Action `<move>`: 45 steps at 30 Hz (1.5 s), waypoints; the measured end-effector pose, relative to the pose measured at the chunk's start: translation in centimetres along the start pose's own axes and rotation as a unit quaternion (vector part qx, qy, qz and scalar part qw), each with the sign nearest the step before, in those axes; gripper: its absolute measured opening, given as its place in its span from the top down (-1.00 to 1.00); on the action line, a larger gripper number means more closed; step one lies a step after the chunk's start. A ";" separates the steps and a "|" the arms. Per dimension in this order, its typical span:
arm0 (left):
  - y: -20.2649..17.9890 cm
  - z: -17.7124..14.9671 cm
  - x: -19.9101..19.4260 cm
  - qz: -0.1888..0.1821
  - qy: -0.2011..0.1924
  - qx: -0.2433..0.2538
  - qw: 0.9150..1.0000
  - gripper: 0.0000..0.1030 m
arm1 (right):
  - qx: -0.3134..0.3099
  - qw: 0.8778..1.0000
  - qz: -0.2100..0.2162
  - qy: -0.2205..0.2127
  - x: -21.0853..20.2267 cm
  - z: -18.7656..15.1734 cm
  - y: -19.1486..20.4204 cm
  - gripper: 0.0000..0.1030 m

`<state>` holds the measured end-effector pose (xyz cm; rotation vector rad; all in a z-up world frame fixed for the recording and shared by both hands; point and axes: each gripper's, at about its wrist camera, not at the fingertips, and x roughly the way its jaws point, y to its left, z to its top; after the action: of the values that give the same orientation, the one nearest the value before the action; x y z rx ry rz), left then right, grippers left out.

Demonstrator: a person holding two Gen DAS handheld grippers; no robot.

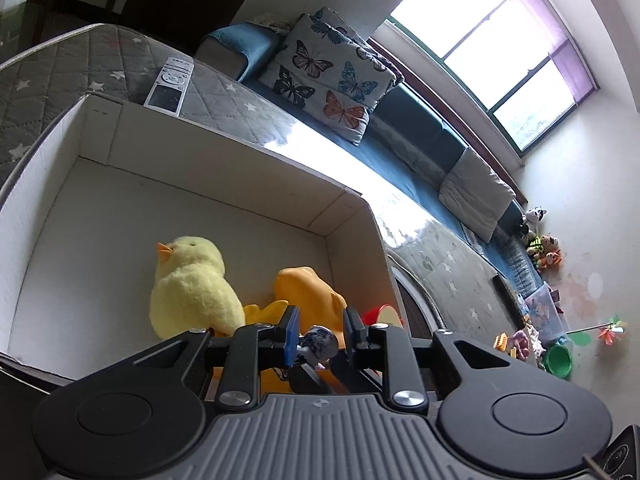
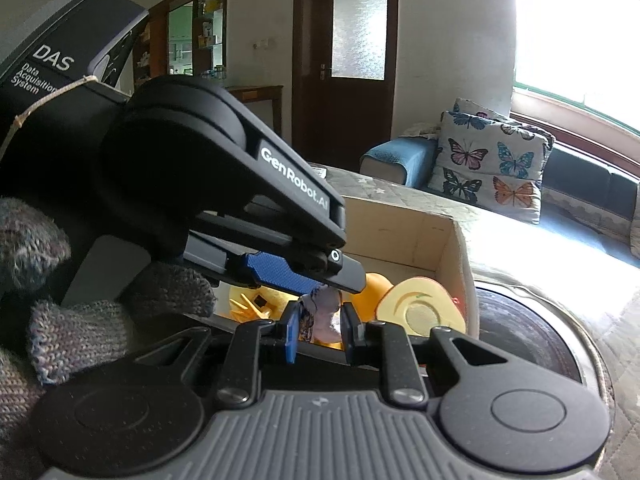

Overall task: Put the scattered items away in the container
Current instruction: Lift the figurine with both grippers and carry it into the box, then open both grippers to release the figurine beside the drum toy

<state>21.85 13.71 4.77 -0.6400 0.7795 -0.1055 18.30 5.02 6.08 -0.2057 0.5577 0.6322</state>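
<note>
Small blue-and-white patterned piece (image 1: 318, 343), perhaps ceramic, pinched in left gripper (image 1: 320, 334) over white box (image 1: 224, 168), right gripper (image 2: 319, 330) narrowly parted around it

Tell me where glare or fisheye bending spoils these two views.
Left wrist view: the window is blown out white, with glare streaking the surface beside the box, whose straight rim bows. Right wrist view: the window washes out the right side; the left gripper looms large.
</note>
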 end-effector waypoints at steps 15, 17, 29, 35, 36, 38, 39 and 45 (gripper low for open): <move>-0.3 -0.1 -1.1 -0.007 -0.010 0.001 1.000 0.52 | 0.004 1.000 -0.012 -0.007 -1.2 -0.3 -0.3 0.55; -0.4 -0.2 -1.4 -0.005 -0.013 0.003 1.000 0.51 | 0.006 1.000 -0.012 -0.007 -1.5 -0.4 -0.3 0.47; -1.0 -1.6 -3.9 0.029 -0.038 0.043 0.998 0.44 | 0.027 1.000 -0.011 -0.006 -3.3 -1.3 -0.6 0.09; -1.5 -2.7 -5.0 0.044 -0.048 0.069 0.995 0.41 | 0.043 0.999 -0.012 0.000 -3.9 -1.9 -0.8 -0.13; -1.5 -2.9 -5.1 0.047 -0.049 0.072 0.995 0.40 | 0.046 0.999 -0.012 0.002 -3.9 -2.0 -0.9 -0.14; -1.6 -3.2 -5.3 0.053 -0.050 0.078 0.994 0.39 | 0.052 0.999 -0.013 0.005 -4.0 -2.2 -1.0 -0.20; -1.7 -3.4 -5.4 0.057 -0.051 0.082 0.994 0.39 | 0.054 0.998 -0.013 0.006 -4.1 -2.3 -1.1 -0.29; -1.8 -4.4 -5.8 0.072 -0.052 0.099 0.991 0.39 | 0.058 0.998 -0.016 0.015 -4.2 -2.9 -1.1 -0.43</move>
<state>15.00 11.93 7.03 -0.3954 0.7013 -0.0165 14.91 1.05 6.01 -0.1146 0.6167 0.5639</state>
